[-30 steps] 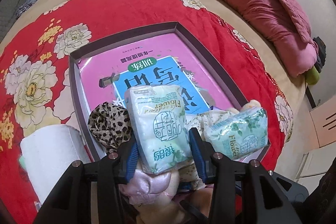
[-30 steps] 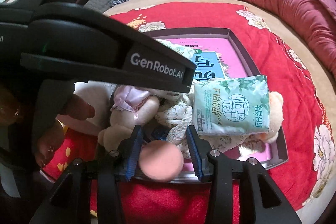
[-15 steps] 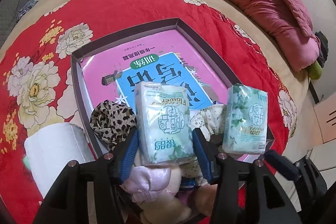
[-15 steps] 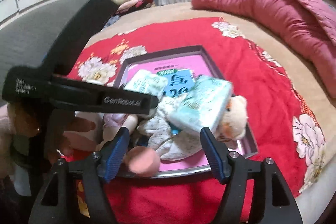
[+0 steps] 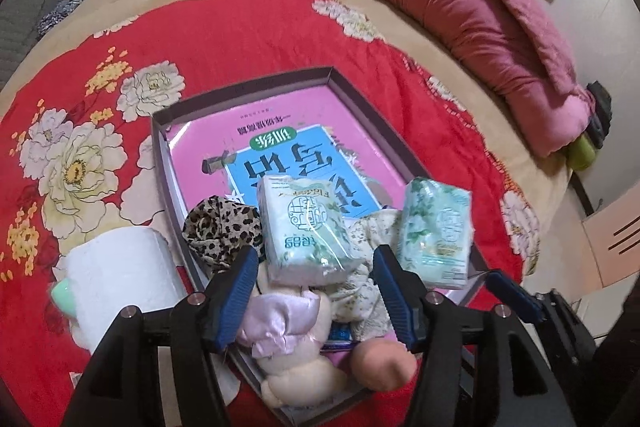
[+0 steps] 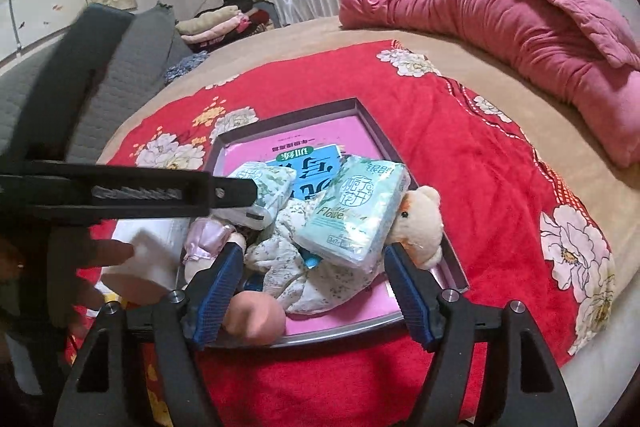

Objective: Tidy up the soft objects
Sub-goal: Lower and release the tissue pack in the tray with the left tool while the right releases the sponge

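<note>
While both claws tilt down over tray (image 5: 160, 131) on bed: left claw (image 5: 312, 291) opening, pads clear of tissue pack (image 5: 304, 227) lying between them on plush pile. Right claw (image 6: 314, 291) opening wide, second tissue pack (image 6: 356, 211) resting free, right side, against teddy bear (image 6: 420, 219).
</note>
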